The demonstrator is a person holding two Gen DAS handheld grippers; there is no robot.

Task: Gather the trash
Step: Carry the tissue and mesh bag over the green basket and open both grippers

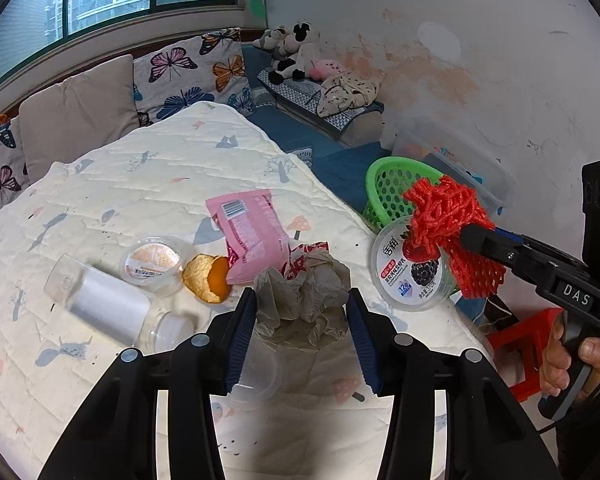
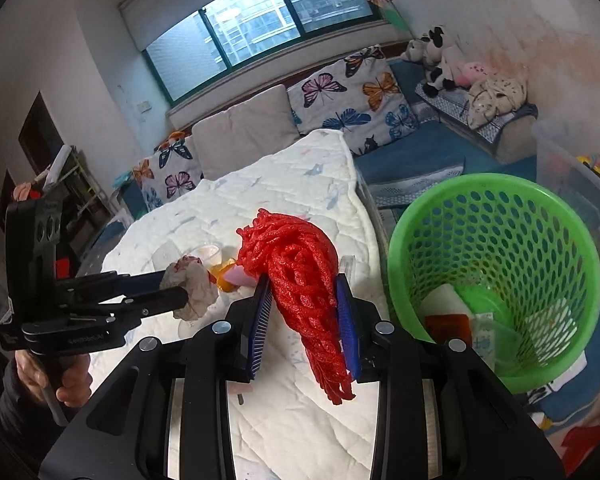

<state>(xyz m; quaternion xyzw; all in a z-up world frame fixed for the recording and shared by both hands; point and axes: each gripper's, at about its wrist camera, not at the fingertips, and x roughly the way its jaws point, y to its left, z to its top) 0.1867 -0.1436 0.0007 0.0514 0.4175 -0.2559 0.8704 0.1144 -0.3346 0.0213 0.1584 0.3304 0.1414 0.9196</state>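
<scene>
**Both grippers loaded, over the bed edge**

My right hand-held gripper (image 2: 304,316) was clamped on the red foam net (image 2: 300,276), net bunched above the pads and hanging out below. My left hand-held gripper (image 1: 302,312) was closed on a crumpled grey paper wad (image 1: 304,300), pads pressed into both sides. Green basket (image 2: 496,276) sat just right of the bed, off the quilt (image 1: 140,168), with some trash already inside. Left on the quilt: pink wrapper (image 1: 248,236), orange peel (image 1: 210,280), small lidded cup (image 1: 154,260), clear bottle (image 1: 108,304) on its side, yogurt tub (image 1: 408,268) at the edge nearest the basket.
</scene>
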